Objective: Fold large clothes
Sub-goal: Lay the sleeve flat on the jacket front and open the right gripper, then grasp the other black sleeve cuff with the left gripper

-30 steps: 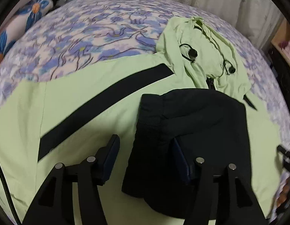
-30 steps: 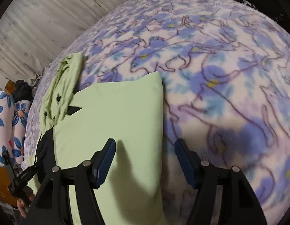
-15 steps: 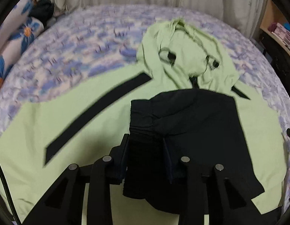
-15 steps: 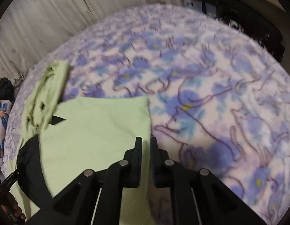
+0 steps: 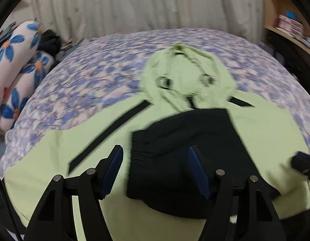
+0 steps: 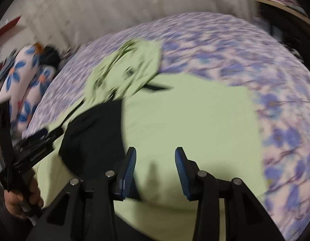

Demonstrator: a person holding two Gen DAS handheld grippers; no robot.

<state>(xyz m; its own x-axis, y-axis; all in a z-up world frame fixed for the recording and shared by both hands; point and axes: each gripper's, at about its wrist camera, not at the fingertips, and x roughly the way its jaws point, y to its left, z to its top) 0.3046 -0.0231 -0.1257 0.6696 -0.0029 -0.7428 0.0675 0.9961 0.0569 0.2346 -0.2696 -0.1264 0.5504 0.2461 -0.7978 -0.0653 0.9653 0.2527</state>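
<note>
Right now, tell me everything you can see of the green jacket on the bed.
The green jacket is pale green, soft-looking cloth, spread flat across the flowered bedspread. Its hood lies at the far end, with dark drawstring toggles. A black stripe runs down one sleeve, which is stretched out to the side; the other side is folded in. A black panel lies over the middle, its cuff ribbed. Both grippers hover above with open jaws, nothing between them.
</note>
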